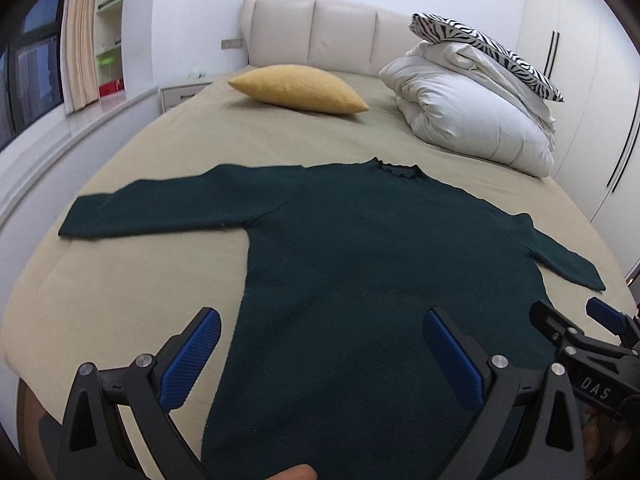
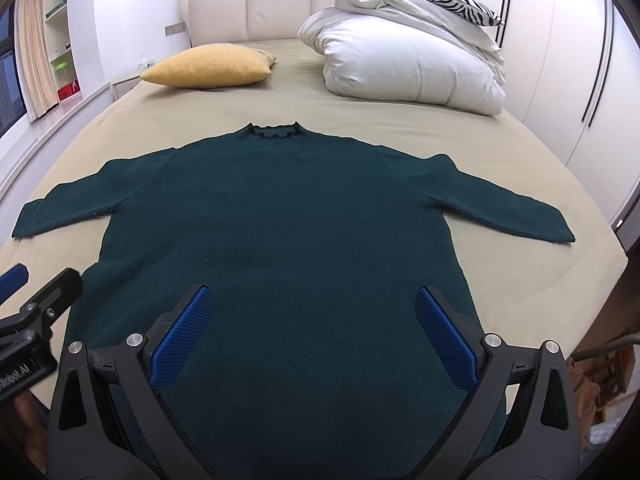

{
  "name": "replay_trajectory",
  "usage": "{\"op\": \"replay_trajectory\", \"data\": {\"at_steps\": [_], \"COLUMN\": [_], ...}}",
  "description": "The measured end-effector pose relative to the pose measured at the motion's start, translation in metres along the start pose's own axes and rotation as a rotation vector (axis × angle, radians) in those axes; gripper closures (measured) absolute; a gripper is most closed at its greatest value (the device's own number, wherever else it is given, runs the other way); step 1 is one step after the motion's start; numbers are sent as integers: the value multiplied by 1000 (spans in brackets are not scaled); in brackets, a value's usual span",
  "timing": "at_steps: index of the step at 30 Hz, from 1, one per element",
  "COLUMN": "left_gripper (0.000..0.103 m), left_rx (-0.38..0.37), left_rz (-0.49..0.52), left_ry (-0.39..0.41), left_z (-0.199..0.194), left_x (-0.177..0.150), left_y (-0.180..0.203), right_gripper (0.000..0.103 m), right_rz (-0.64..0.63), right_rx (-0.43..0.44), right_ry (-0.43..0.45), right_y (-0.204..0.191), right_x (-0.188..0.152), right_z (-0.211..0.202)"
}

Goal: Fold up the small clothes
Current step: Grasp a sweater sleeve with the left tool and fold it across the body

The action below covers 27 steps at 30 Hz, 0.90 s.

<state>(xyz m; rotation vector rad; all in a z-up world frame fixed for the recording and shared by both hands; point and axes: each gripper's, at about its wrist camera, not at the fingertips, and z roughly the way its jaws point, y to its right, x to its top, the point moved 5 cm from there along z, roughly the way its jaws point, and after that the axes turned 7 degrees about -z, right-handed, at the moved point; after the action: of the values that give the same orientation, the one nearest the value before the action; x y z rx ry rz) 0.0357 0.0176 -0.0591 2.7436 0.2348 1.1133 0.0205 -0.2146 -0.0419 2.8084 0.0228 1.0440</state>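
Lying flat on the bed point(image 2: 520, 152), sleeves out, the dark green sweater point(image 2: 280, 220) fills mid-frame. Both the left gripper point(image 1: 322, 354) and right gripper point(image 2: 314, 330) hover with jaws spread, empty; pinching one knit layer would skew the fold.

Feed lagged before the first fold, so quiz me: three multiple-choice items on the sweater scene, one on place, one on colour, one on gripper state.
1. Where does the yellow pillow lie?
A. on the sweater
B. near the headboard, apart from the sweater
C. on the floor

2. What colour is the sweater?
A. dark green
B. red
C. white

3. How do the grippers stand?
A. both shut on the hem
B. one shut, one open
C. both open, holding nothing

Answers:
1 B: the yellow pillow sits up the bed, past the collar.
2 A: the sweater is dark green.
3 C: the left gripper and right gripper show spread fingers over flat cloth.
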Motion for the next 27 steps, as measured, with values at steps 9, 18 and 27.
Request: {"op": "replay_trajectory", "data": {"at_steps": [9, 18, 27], "left_gripper": [0, 0, 10], "left_rx": [-160, -85, -225], "left_rz": [-299, -645, -1013], "left_ry": [-74, -12, 66], "left_z": [16, 25, 80], "left_x": [15, 30, 61], "left_y": [-113, -244, -343], "right_gripper": [0, 4, 24], "right_rz": [46, 52, 76], "right_rx": [117, 274, 397], "right_ry": [42, 192, 174], "right_y": [2, -9, -27], "right_x": [11, 49, 70], "right_z": [7, 3, 36]}}
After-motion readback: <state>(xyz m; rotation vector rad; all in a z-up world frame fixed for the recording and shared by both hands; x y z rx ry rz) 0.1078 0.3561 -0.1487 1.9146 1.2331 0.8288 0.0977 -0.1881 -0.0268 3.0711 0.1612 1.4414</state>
